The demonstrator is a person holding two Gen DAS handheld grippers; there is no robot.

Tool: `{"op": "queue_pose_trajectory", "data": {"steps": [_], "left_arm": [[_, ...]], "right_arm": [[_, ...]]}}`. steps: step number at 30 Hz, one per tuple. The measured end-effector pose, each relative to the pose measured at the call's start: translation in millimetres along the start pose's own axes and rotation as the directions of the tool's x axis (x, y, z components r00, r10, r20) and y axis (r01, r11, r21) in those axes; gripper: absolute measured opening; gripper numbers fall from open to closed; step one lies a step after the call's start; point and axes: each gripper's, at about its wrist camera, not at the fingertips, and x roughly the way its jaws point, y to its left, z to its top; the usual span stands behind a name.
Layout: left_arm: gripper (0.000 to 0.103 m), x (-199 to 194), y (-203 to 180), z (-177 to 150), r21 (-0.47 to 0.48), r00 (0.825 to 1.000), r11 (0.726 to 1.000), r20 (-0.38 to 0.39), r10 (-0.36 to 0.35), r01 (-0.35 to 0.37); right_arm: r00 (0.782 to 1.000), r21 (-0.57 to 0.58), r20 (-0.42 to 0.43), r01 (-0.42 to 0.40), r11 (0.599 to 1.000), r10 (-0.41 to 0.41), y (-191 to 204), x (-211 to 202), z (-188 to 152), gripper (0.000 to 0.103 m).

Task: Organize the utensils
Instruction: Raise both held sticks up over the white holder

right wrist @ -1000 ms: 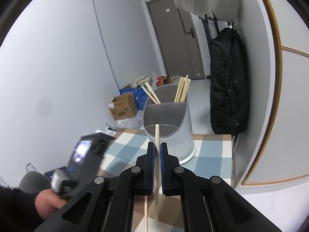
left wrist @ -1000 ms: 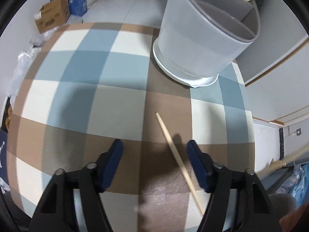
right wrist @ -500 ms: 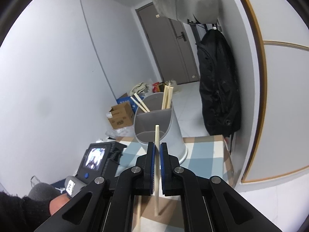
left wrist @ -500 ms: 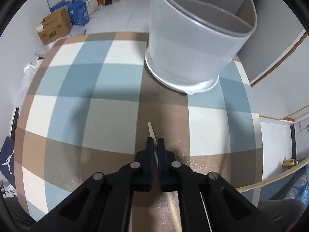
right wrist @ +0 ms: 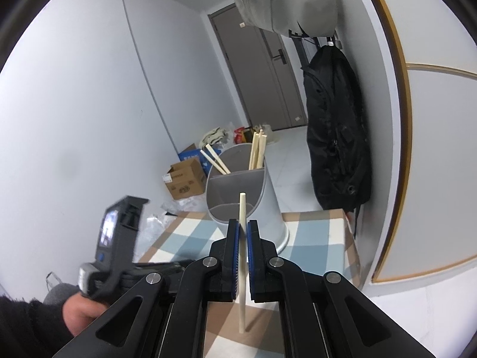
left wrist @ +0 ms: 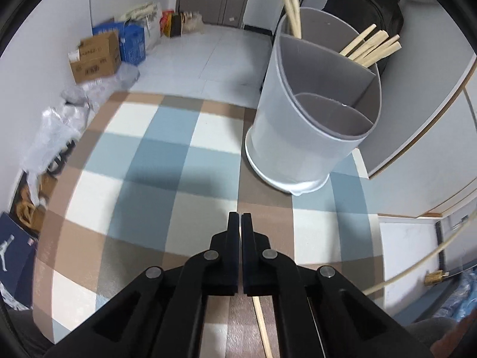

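Two grippers in view, each closed on a single wooden chopstick. Right gripper: blue-padded fingers pinch the right-hand chopstick at mid-length, only the stick's thickness between the pads; the stick stands near upright, upper end above the fingertips, lower end hanging below them over the checked tablecloth. Left gripper: fingers drawn nearly together with a thin pale sliver between them; the left-hand chopstick runs back from the fingertips under the gripper body toward the lower edge of the left wrist view, its tip not visible past the fingertips. Grey utensil holder stands ahead and to the right of the left gripper on the tablecloth, well apart from the fingertips. It is divided into compartments; the low front one shows nothing inside, the rear ones hold stored chopsticks leaning outward, further pieces at the far left of the rim. Surroundings: cardboard box on the floor by the wall, black backpack hanging right of the door, person's left hand on the other handle in the right wrist view.
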Motion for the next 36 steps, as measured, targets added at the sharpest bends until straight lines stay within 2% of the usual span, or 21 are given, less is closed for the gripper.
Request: {"op": "queue_pose_trajectory", "data": {"steps": [1,3,6,7,8,10,12,14,17,21,23,26,30,33,36], "left_arm": [[0.000,8,1,1,-0.007,0.998,0.999,-0.047,-0.035,0.035],[0.000,23,4,4,-0.017,0.991,0.998,-0.120,-0.056,0.054],[0.001,37,-9,-2,0.036,0.983,0.999,-0.179,-0.029,0.036],[0.005,43,-14,-5,0.055,0.980,0.998,-0.200,-0.006,0.018],[0.016,49,-17,-7,0.060,0.976,0.998,-0.219,0.006,0.007],[0.022,49,-22,-7,0.067,0.982,0.998,-0.188,0.009,0.004],[0.024,53,-25,-4,0.065,0.982,0.998,-0.187,0.037,-0.025],[0.023,56,-27,-2,0.043,0.981,0.999,-0.189,0.042,-0.034],[0.001,59,-27,0,0.046,0.980,0.996,-0.179,0.086,-0.079],[0.001,61,-15,7,-0.022,0.984,0.999,-0.179,0.024,-0.028],[0.001,58,-9,10,-0.035,0.989,0.999,-0.144,0.035,-0.041],[0.001,48,1,16,-0.068,0.995,0.997,-0.101,0.015,-0.022],[0.001,20,6,23,-0.104,1.000,0.994,0.015,-0.020,0.021],[0.001,-6,6,29,-0.086,0.992,0.995,0.117,-0.044,0.055],[0.001,-30,4,38,-0.050,0.976,0.995,0.205,-0.077,0.089]], "right_arm": [[1.000,0.002,-0.001,0.002,1.000,-0.002,0,1,0,0.004],[1.000,0.005,0.001,0.007,1.000,-0.007,1,1,0,0.004],[1.000,0.015,0.002,0.014,1.000,-0.014,1,3,2,0.004],[1.000,0.018,0.002,0.014,1.000,-0.014,0,4,2,0.004],[1.000,0.021,0.004,0.016,1.000,-0.016,0,4,2,0.004],[1.000,0.019,0.008,0.019,1.000,-0.019,0,3,2,0.004],[1.000,0.017,0.010,0.020,1.000,-0.020,0,2,2,0.004],[1.000,0.016,0.010,0.021,1.000,-0.021,0,2,1,0.004],[1.000,0.027,0.006,0.022,0.999,-0.022,-3,2,1,0.004],[1.000,0.048,0.006,0.019,0.999,-0.020,-7,1,2,0.004],[1.000,0.048,0.005,0.020,0.999,-0.020,-7,2,2,0.004],[1.000,0.040,0.005,0.020,0.999,-0.020,-6,2,2,0.004],[1.000,0.023,0.008,0.015,1.000,-0.015,0,4,3,0.004],[1.000,0.002,0.018,0.004,1.000,-0.004,7,4,7,0.004],[0.999,-0.019,0.041,0.000,1.000,0.001,15,2,16,0.004]]}}
